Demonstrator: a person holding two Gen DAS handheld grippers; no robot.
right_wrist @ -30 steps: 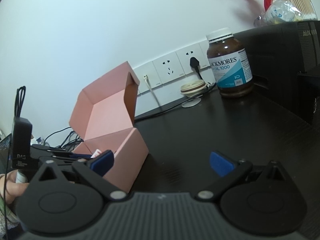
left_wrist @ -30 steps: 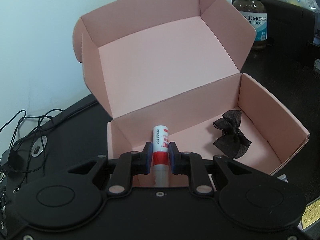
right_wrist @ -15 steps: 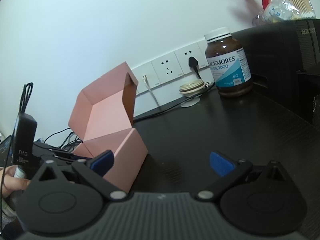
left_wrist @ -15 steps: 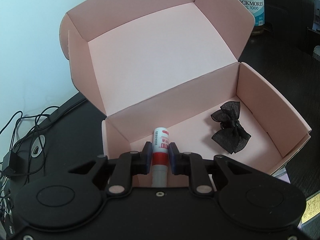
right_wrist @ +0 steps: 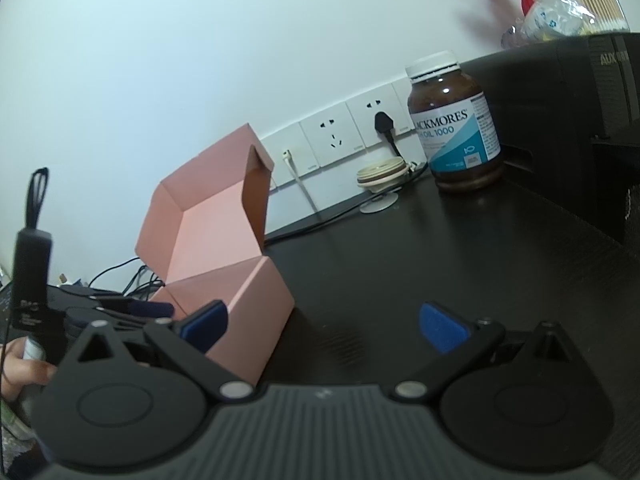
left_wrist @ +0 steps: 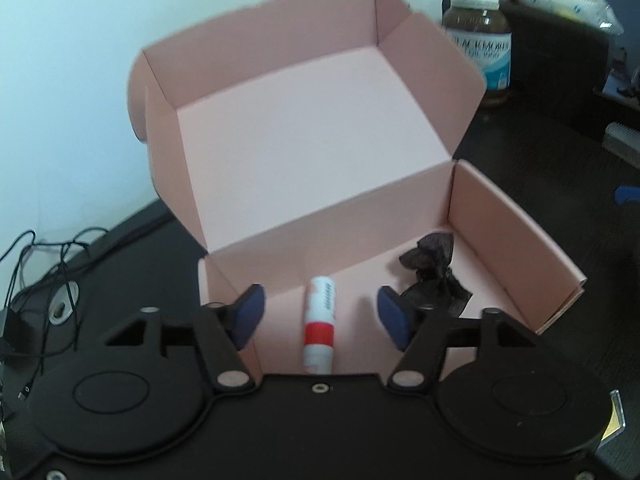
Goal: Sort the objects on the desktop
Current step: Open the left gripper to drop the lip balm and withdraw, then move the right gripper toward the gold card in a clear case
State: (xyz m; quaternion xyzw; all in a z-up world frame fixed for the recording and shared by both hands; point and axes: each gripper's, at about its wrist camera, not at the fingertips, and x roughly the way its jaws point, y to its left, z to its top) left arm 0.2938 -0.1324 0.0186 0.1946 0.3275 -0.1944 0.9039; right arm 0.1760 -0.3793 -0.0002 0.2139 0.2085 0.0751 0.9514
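An open pink cardboard box [left_wrist: 516, 232] stands on the black desk with its lid up. A white and red tube [left_wrist: 319, 322] lies in the box's near left part, and a black fabric bow [left_wrist: 434, 276] rests at the right. My left gripper [left_wrist: 320, 295] hovers over the box's near wall. Its jaws are opening, with the tube between the blue pads and untouched by them. In the right wrist view the same box [right_wrist: 248, 304] shows at the left. My right gripper [right_wrist: 324, 320] stands open over bare desk, nothing between its fingers.
A brown supplement bottle [right_wrist: 456, 132] stands at the back beside a black unit [right_wrist: 580, 120]. Wall sockets [right_wrist: 332, 140] with plugged cables sit behind the box. Loose cables [left_wrist: 48, 264] lie left of it. A person's hand [right_wrist: 20, 368] holds the left gripper.
The left gripper's jaws have opened and let go of the tube, which now lies in the box. The right gripper has not moved.
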